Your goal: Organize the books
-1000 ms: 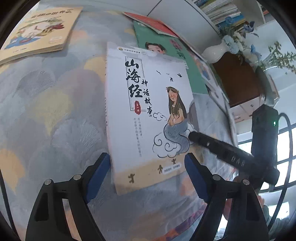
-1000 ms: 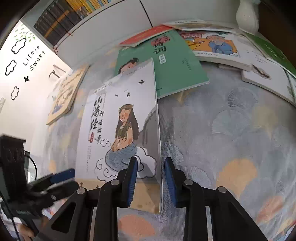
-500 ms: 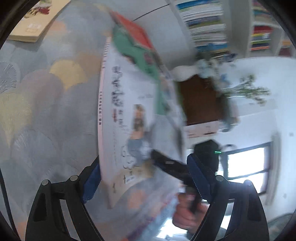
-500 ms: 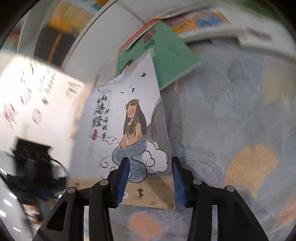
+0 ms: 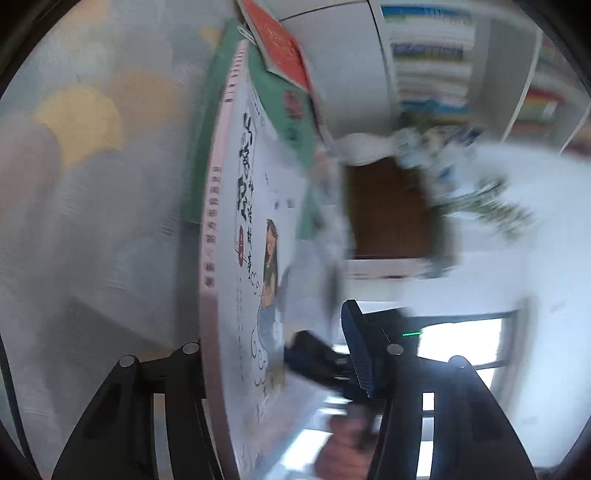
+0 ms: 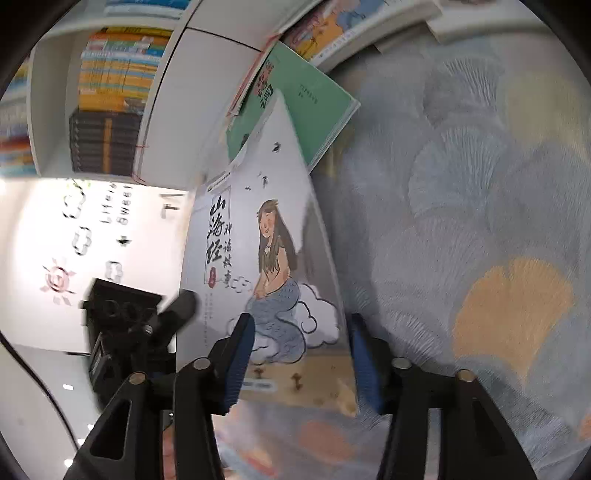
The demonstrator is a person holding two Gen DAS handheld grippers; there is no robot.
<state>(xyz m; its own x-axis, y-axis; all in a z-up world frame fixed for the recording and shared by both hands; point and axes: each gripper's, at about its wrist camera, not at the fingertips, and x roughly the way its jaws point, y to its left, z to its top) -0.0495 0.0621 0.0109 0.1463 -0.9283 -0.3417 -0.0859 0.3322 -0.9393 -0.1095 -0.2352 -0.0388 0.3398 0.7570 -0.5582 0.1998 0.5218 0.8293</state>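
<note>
A white book with a mermaid on its cover (image 6: 266, 258) is tipped up on its long edge over the patterned cloth (image 6: 480, 221), spine side (image 5: 210, 258) towards the left wrist camera. My left gripper (image 5: 277, 332) straddles its lower end and its jaws are closing. The blue right pad (image 5: 358, 350) stands off the cover and the left finger is hidden behind the spine. My right gripper (image 6: 299, 354) has the book's bottom corner between its jaws, which are opening, pads apart from the book. One right finger (image 5: 314, 358) lies against the cover.
A green book (image 6: 306, 107) and a red book (image 5: 284, 51) lie just beyond the white one. More books (image 6: 351, 26) sit at the far edge. A full bookshelf (image 6: 110, 92), a white vase (image 5: 365, 147) and a brown cabinet (image 5: 391, 210) stand behind.
The white book went from lying flat to standing steeply on its long edge. The left jaws narrowed around it, the right jaws widened, and both wrists rolled.
</note>
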